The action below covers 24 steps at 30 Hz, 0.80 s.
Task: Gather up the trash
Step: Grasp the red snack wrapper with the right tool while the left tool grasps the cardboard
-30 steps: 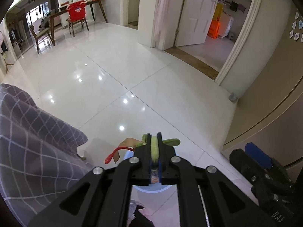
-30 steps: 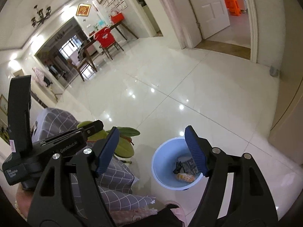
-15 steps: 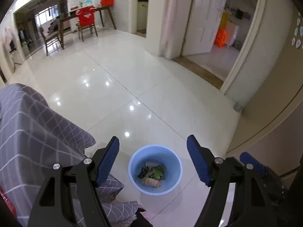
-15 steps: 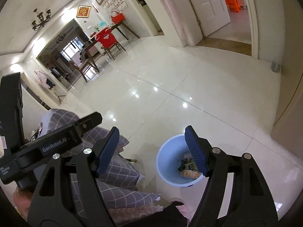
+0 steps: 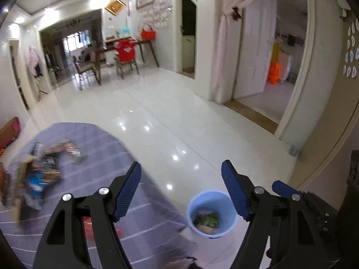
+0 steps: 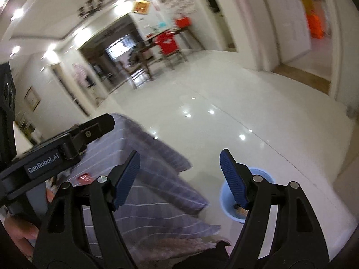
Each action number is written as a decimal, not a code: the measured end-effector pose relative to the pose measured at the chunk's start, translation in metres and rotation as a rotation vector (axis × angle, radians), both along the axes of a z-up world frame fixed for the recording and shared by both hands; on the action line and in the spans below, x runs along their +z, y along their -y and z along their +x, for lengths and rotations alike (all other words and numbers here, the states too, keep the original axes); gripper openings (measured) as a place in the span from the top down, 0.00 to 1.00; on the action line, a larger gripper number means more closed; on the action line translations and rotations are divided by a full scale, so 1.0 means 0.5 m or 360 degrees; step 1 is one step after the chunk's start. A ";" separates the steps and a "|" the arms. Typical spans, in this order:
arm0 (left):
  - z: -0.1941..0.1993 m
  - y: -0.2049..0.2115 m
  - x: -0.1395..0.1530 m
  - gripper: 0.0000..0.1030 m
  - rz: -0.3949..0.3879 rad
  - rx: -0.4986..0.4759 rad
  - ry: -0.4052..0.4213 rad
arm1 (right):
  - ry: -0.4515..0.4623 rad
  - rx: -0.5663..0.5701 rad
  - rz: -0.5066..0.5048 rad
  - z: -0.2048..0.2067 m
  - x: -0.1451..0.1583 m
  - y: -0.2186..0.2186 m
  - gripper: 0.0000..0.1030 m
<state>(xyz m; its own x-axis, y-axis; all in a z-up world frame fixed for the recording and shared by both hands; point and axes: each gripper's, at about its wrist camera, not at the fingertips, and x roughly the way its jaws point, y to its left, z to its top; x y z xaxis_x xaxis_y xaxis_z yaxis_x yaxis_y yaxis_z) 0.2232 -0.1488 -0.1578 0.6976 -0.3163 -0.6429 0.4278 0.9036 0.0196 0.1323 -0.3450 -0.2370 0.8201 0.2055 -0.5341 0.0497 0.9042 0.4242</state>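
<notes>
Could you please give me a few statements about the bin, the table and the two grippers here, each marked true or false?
1. The blue bin stands on the floor beside the table. True.
2. The bin is empty. False: trash lies in it.
3. The left gripper holds a wrapper. False: nothing is between its fingers.
4. Trash lies on the checked cloth. True.
5. The right gripper is shut. False: its fingers stand apart, opening, with nothing between them.
</notes>
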 end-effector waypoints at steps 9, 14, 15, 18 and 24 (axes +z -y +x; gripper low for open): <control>0.012 -0.273 0.012 0.29 0.0056 0.0270 0.0010 | -0.0055 0.0547 -0.0443 0.080 0.023 -0.327 0.26; 0.014 -0.395 -0.006 0.29 0.0113 0.0421 -0.0011 | -0.0156 0.0684 -0.0670 0.127 -0.013 -0.427 0.26; 0.013 -0.415 -0.009 0.29 0.0119 0.0443 -0.0008 | -0.0184 0.0691 -0.0691 0.135 -0.021 -0.438 0.26; 0.017 -0.480 -0.018 0.29 0.0127 0.0504 -0.0020 | -0.0233 0.0697 -0.0743 0.155 -0.040 -0.460 0.30; 0.042 -0.569 -0.069 0.29 0.0246 0.0602 -0.0109 | -0.0266 0.0706 -0.0731 0.177 -0.061 -0.450 0.65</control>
<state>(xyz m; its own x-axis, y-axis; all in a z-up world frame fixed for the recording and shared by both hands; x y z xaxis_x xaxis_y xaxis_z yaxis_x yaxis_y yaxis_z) 0.2445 0.1355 -0.1922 0.7000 0.0580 -0.7118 0.0709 0.9861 0.1501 0.2207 -0.1203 -0.2677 0.6085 0.2261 -0.7606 -0.3378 0.9412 0.0095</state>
